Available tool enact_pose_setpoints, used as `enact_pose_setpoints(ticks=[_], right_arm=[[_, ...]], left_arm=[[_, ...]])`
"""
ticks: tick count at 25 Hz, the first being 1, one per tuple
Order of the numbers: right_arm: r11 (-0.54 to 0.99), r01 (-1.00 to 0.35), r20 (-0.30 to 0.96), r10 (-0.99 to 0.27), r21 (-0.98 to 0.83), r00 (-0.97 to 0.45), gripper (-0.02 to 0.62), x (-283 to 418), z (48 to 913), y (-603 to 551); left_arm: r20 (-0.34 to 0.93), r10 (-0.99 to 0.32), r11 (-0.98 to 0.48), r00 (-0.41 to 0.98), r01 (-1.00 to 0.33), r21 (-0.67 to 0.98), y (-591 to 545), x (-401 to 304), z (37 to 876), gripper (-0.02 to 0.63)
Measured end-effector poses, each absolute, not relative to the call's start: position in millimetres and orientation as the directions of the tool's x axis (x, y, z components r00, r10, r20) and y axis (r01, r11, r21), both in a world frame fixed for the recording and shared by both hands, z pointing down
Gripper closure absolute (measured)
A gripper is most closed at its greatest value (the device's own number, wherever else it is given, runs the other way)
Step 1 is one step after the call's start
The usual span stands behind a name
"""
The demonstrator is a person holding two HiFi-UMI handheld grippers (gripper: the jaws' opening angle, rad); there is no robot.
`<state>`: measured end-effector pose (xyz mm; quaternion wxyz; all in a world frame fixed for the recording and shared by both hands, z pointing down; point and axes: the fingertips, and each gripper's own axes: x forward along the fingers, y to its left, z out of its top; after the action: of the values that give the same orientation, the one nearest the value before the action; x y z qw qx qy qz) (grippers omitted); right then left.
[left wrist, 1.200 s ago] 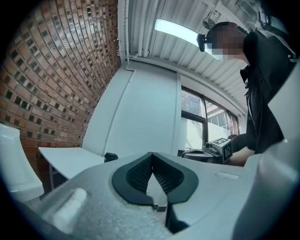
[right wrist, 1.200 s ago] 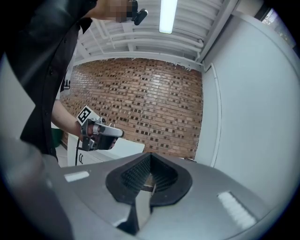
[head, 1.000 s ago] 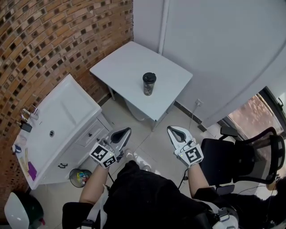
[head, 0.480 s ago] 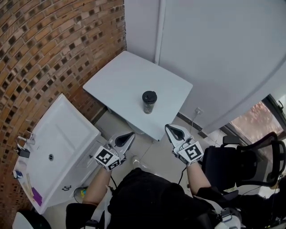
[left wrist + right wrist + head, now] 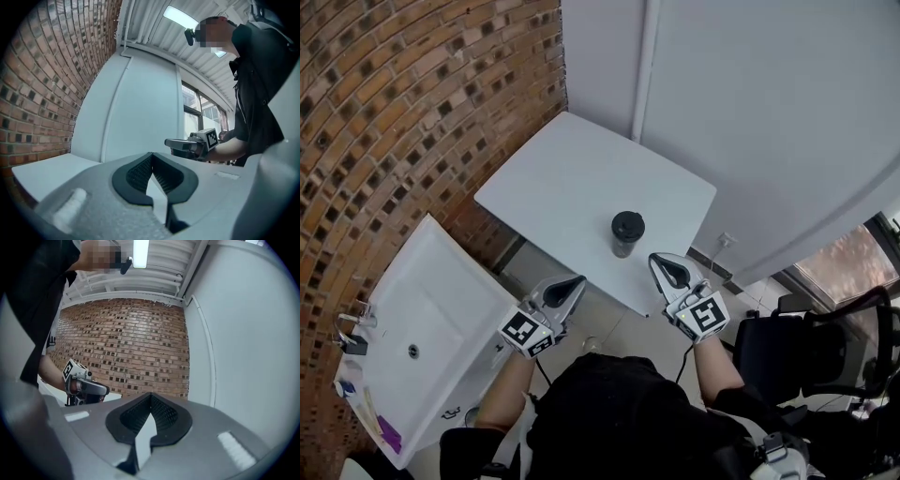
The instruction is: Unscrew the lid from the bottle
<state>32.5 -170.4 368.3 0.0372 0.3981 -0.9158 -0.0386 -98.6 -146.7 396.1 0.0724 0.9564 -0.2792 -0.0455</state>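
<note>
Brick wall (image 5: 412,103), white sink (image 5: 431,328), bottle (image 5: 627,235) on table (image 5: 567,183)

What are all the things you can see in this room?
white square table: one, white, in the corner beside the brick wall
dark cylindrical bottle with a black round lid: one, dark, upright on the table near its front edge
white sink cabinet: one, white, left of the table
red-brown brick wall: one, red-brown, along the left
black mesh office chair: one, black, far right
left gripper: one, white and black, fingers shut and empty, in front of the table
right gripper: one, white and black, fingers shut and empty, near the bottle, not touching
</note>
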Motion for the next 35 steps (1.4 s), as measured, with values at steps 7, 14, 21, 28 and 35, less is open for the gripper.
enact_pose_setpoints(ticks=[7,14,21,28,35], right_arm=[[0.695,-0.715,0.041,-0.718,0.075,-0.695,0.591,29.4,375.5,-196.2],[0.72,-0.692,0.044,-0.694,0.055,-0.719,0.591,52.1,375.2,-234.0],[0.746,-0.663,0.036,-0.665,0.064,-0.746,0.591,71.6,369.3,-266.5],[0.761,-0.648,0.107,-0.645,0.005,-0.757,0.591,93.6,416.5,-276.7],[0.803,-0.595,0.12,-0.588,-0.032,-0.8,0.592,75.3,432.1,-281.6]], left_arm=[[0.008,-0.555,-0.817,0.832,-0.547,0.181,-179.3,-102.7,409.8,0.604],[0.02,-0.56,-0.814,0.828,-0.555,0.171,-207.9,-73.9,411.9,0.604],[0.109,-0.593,-0.78,0.798,-0.602,0.17,-238.2,-54.7,445.0,0.601],[0.25,-0.587,-0.766,0.77,-0.628,0.139,-254.5,-26.9,514.0,0.33],[0.294,-0.562,-0.78,0.773,-0.614,0.121,-262.2,-21.9,552.9,0.289]])
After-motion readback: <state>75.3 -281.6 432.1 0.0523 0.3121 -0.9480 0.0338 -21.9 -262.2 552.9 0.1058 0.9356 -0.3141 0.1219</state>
